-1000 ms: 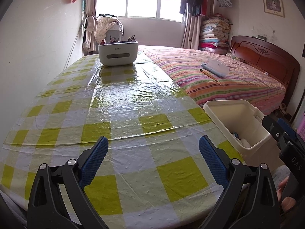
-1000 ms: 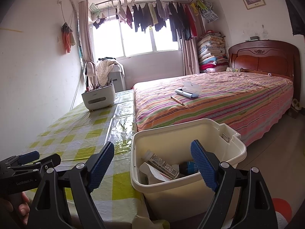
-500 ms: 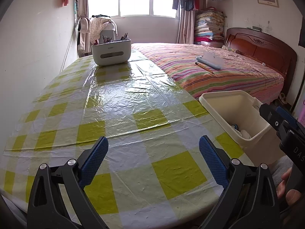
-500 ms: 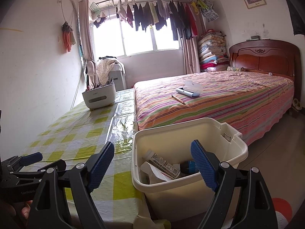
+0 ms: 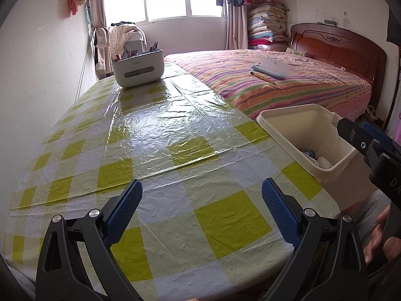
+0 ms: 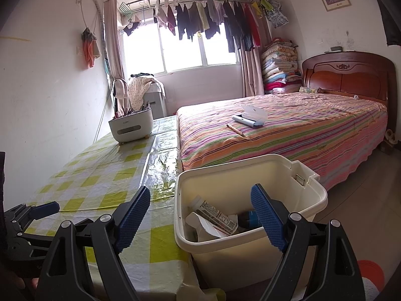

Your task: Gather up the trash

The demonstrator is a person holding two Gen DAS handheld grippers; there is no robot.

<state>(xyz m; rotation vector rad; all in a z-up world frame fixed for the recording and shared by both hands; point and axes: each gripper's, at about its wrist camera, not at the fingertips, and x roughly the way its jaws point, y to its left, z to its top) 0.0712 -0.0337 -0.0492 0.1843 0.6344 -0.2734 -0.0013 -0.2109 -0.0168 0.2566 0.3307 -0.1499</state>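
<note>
One cream bin (image 6: 250, 245) is sitting just beside the table's (image 5: 155, 135) near corner, right under the right gripper (image 6: 200, 215), whose jaws are hanging spread wide with nothing between them. Trash is lying inside: one labelled bottle (image 6: 215, 214), one white carton (image 6: 203, 225), plus something dark and blue half hidden behind the right pad. Over the checked cloth, the left gripper (image 5: 201, 209) is hovering, equally spread and empty. One white caddy (image 5: 137, 71) is standing at the far end, its contents hard to make out.
</note>
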